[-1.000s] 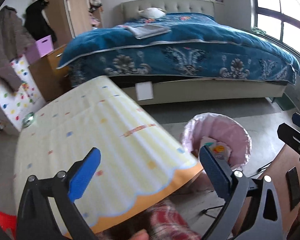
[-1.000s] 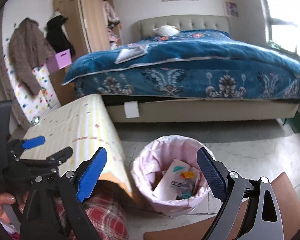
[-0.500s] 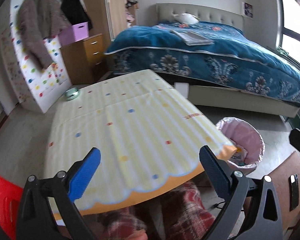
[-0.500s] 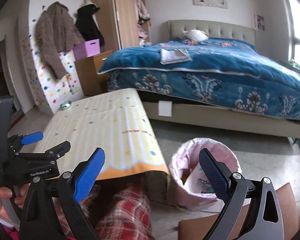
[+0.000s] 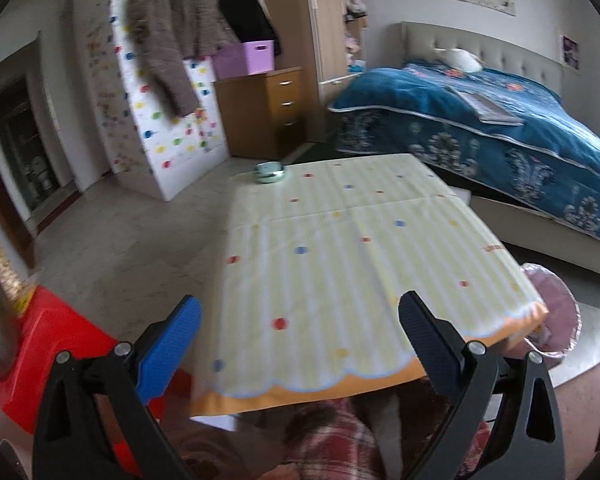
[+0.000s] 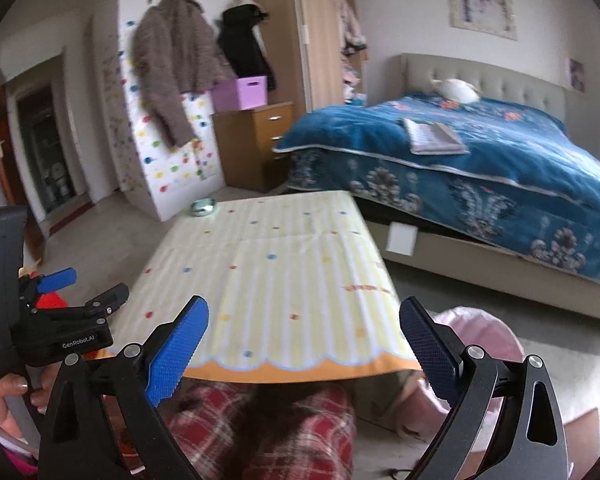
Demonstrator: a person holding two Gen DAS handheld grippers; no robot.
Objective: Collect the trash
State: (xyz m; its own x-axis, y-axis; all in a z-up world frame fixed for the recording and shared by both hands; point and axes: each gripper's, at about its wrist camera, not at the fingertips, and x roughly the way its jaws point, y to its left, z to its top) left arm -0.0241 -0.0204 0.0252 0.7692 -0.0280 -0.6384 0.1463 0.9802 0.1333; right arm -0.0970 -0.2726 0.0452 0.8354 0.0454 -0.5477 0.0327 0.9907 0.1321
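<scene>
Through my left tongs' camera, my left gripper [image 5: 300,328] hangs spread wide with nothing between its blue pads, over the near edge of the table [image 5: 352,264], which wears a yellow striped cloth with coloured dots and an orange scalloped hem. A small red mark sits near the cloth's right edge, too blurred to read. A green tin [image 5: 271,171] rests at the far left corner. The pink-lined trash bin [image 5: 556,312] stands on the floor just beside the table's right corner, half hidden by it. A red stool [image 5: 56,344] is at my left, and the blue-covered bed [image 5: 500,128] lies beyond.

Through my right tongs' camera, my right gripper [image 6: 304,344] is also wide and empty above the same hem. At the left I see my left gripper [image 6: 80,292] in my hand [image 6: 4,396], its body printed "GenRobot.AI"; I cannot tell its opening from here. The bin [image 6: 480,340] shows low on the right, behind my right finger. My plaid trousers [image 6: 260,428] sit below the table.
</scene>
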